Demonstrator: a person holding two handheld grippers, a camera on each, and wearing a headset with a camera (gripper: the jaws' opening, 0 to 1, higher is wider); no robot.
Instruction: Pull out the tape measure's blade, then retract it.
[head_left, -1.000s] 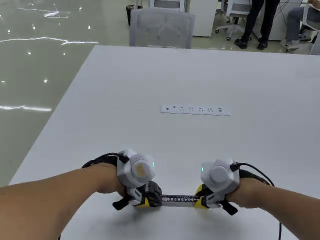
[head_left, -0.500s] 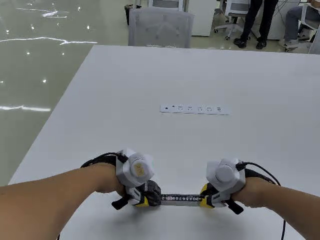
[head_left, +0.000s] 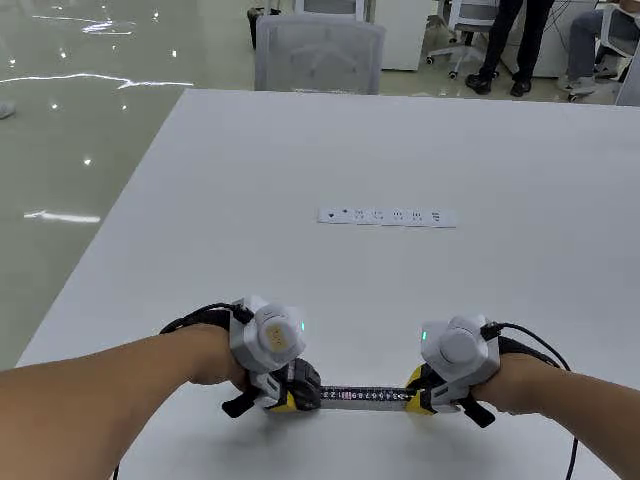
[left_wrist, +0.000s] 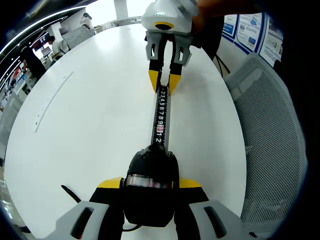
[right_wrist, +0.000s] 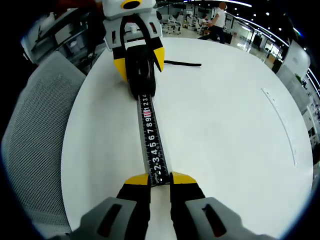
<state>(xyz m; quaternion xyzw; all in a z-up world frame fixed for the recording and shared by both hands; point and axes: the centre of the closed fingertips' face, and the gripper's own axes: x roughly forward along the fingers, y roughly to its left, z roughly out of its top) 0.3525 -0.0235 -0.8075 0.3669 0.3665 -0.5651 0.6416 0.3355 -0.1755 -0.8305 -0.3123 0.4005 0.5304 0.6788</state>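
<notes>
- Nearest, in the left gripper view, the left gripper (left_wrist: 150, 184) is clamped on the tape measure (left_wrist: 151, 172). Its yellow-tipped jaws press against either side of the black body.
- Straight ahead of those jaws, the blade (left_wrist: 160, 120) runs out of the tape measure. It lies flat and low over the white table (left_wrist: 100, 125) with its printed numerals facing up.
- At the blade's far end, the right gripper (left_wrist: 164, 82) points back toward the left one. Its two yellow tips are closed together on the blade's tip.
- In the right gripper view, the blade's end sits pinched between that gripper's own jaws. The blade leads straight ahead to the tape measure held in the left gripper opposite.
- A thin black cord (right_wrist: 182, 63) lies on the table just beside the left gripper, trailing off to one side of it.
- In the head view, both grippers sit low near the table's close edge. They are level with each other and face each other, with a short stretch of blade drawn between them.
- Well ahead of both grippers, a white power strip (head_left: 387, 216) lies crosswise on the table, well apart from them.
- Past the table's far edge stands a grey mesh chair (head_left: 318, 55).
- Farther off, the legs of people (head_left: 520, 40) show on a glossy floor (head_left: 80, 100).
</notes>
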